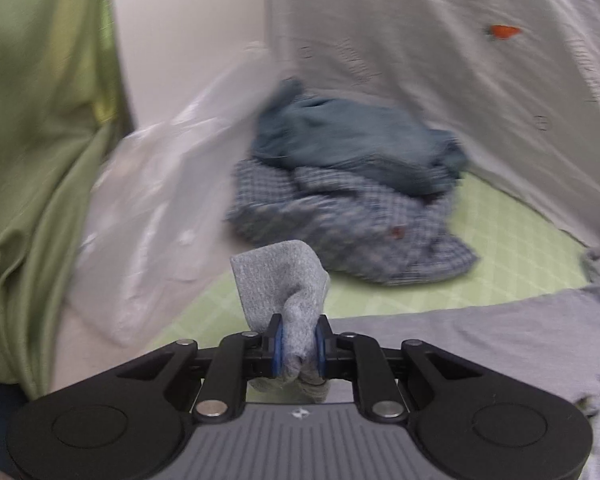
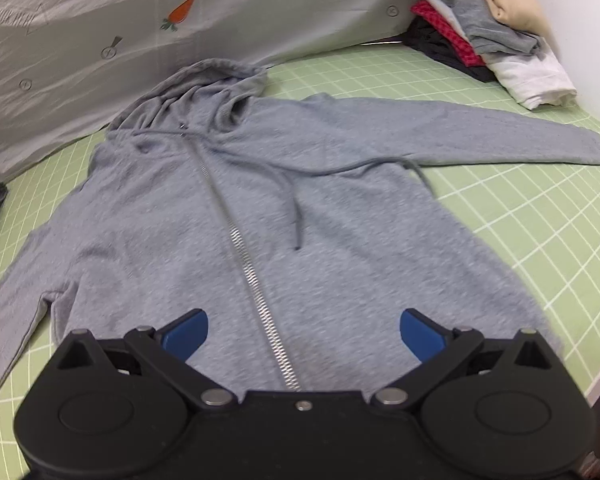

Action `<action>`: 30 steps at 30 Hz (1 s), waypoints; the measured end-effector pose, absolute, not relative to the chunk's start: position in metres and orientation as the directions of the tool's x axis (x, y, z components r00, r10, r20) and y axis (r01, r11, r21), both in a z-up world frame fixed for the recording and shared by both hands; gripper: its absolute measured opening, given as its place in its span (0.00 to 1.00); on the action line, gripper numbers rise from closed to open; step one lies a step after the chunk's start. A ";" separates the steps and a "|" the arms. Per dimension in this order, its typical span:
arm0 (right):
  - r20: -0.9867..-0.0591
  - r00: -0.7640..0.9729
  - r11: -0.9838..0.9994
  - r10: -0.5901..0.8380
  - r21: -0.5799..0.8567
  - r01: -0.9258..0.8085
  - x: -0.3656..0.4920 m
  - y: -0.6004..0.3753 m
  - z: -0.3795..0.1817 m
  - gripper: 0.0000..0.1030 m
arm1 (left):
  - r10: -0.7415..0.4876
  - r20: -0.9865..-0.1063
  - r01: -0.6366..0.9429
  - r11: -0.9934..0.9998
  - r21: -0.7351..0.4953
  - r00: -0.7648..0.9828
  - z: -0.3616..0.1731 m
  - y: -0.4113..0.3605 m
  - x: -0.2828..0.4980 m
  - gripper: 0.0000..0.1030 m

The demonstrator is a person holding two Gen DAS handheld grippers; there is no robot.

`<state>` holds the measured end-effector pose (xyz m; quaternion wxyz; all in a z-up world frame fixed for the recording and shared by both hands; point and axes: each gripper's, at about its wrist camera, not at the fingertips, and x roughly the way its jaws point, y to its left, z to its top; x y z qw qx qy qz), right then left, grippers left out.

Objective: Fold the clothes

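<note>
Hoodie: grey zip hoodie (image 2: 300,216) lay spread face up on the green checked surface (image 2: 540,240), zip closed, hood (image 2: 204,88) toward the white sheet (image 2: 100,40) at the back, one sleeve (image 2: 480,132) stretched out to the right.
Left hand-held gripper: left hand-held gripper (image 1: 299,344) was clamped narrow on a bunched end of grey knit fabric (image 1: 284,280), likely the hoodie's other sleeve cuff, lifted clear of the surface; the blue pads (image 1: 278,344) pressed it from both sides.
Right hand-held gripper: right hand-held gripper (image 2: 304,332) stood wide apart over the hoodie's lower hem, one finger on each side of the zip (image 2: 256,292), holding nothing.
Drawstring: two cords (image 2: 296,208) trailed loose across the chest.
Unfolded pile: blue checked shirt (image 1: 340,224) with a darker blue garment (image 1: 352,140) heaped on it sat near the back left of the surface.
Other pile: mixed clothes (image 2: 480,28) in grey, beige, red, black and white were stacked at the far right corner.
Background: sheet bore an orange carrot print (image 2: 182,10); a green cloth (image 1: 40,120) hung at the left, with a blurred clear plastic bag (image 1: 160,208) beside it.
</note>
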<state>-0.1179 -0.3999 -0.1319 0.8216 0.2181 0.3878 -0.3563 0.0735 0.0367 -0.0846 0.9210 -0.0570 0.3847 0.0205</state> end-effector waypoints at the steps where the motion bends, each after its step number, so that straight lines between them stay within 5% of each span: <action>1: -0.791 0.445 0.646 -0.420 0.084 0.759 -0.122 -0.406 -0.131 1.00 | -0.032 -0.706 -0.056 0.993 -0.102 0.708 -0.081 0.023 0.073 0.17; 14: -0.756 0.469 0.594 -0.457 0.133 0.794 -0.168 -0.496 -0.113 1.00 | -0.451 -0.647 0.421 0.881 -0.215 0.615 -0.049 -0.219 0.045 0.16; 17: -0.752 0.471 0.588 -0.460 0.140 0.797 -0.174 -0.517 -0.112 1.00 | -0.512 -0.660 0.524 0.827 -0.204 0.550 -0.050 -0.274 0.033 0.29; 19: -0.752 0.470 0.572 -0.461 0.153 0.806 -0.178 -0.531 -0.113 1.00 | -0.519 -0.687 0.557 0.806 -0.198 0.508 -0.054 -0.298 0.029 0.57; 22: -0.746 0.477 0.549 -0.465 0.180 0.816 -0.181 -0.548 -0.113 1.00 | -0.516 -0.711 0.590 0.788 -0.176 0.477 -0.061 -0.315 0.023 0.84; 30: -0.731 0.537 0.557 -0.422 0.259 0.789 -0.147 -0.556 -0.118 1.00 | -0.254 -0.828 0.412 0.911 -0.030 0.500 -0.093 -0.266 0.061 0.87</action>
